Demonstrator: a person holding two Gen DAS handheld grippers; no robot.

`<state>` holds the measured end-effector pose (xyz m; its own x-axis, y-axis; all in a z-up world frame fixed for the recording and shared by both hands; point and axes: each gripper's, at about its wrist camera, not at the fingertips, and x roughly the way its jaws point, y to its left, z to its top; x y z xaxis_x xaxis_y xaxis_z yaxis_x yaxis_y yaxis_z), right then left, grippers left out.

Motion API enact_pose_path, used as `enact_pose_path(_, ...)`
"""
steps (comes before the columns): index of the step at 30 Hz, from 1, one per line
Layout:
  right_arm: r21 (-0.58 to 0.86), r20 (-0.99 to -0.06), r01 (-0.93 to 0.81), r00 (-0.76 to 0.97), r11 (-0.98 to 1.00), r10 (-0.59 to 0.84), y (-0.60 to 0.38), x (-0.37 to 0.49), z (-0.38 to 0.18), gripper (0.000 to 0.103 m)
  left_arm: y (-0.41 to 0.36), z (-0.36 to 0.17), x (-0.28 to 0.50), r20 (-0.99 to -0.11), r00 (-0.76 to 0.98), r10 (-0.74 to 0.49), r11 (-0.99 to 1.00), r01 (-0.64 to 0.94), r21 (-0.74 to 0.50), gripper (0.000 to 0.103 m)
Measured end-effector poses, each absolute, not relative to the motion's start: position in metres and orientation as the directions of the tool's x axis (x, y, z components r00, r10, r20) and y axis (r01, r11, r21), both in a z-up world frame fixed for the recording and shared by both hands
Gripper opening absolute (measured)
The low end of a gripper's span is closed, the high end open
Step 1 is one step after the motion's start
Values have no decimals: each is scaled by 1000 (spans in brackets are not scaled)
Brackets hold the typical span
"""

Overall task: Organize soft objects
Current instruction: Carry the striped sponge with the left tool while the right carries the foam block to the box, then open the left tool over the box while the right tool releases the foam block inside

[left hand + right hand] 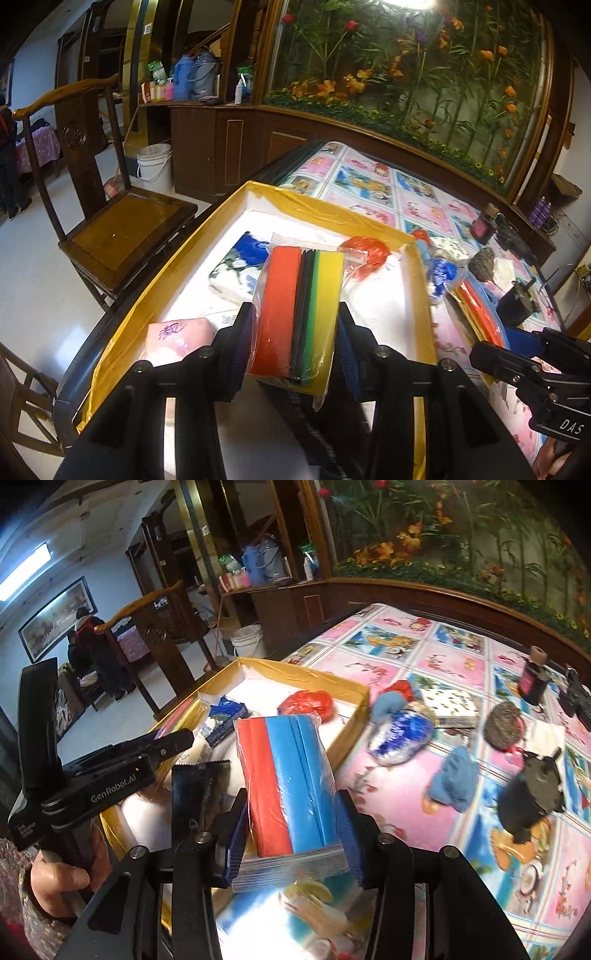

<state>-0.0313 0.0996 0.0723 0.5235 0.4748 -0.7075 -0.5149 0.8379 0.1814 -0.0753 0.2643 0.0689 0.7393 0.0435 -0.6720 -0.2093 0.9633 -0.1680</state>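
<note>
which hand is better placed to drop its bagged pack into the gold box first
Left, probably. The left hand-held gripper holds its orange-yellow pack already over the gold box interior, while the right hand-held gripper holds its red-blue pack at the box's near edge.

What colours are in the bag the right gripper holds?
Red and blue, in the clear bag; the right wrist view shows it best.

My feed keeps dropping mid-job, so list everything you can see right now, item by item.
Gold-rimmed box: one, white inside, table's left.
Bagged sponge pack: one, orange-black-green-yellow, in left gripper above box.
Bagged sponge pack: one, red-blue, in right gripper.
Red plastic bag: one, inside box.
Pink packet: one, box's near corner.
Blue cloth: one, on floral tablecloth.
Wooden chair: one, brown, beside table.
White bucket: one, on floor.
Left gripper: shut on pack.
Right gripper: shut on pack.
</note>
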Motion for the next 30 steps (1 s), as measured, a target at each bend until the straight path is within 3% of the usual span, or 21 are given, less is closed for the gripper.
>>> enact_pose_path(23,101,-751,-488,534,867,388,169,13,35,51,275,54,-83,-689,721,77,960,-239,-143,43)
enact_pose_path(27,111,-747,-506,525,855,408,171,9,35,57,281,57,-87,-680,729,81,954,-254,-158,62)
enact_pose_path(30,114,-742,-512,525,852,416,169,6,37,61,284,61,-91,-672,737,77,951,-256,-171,65)
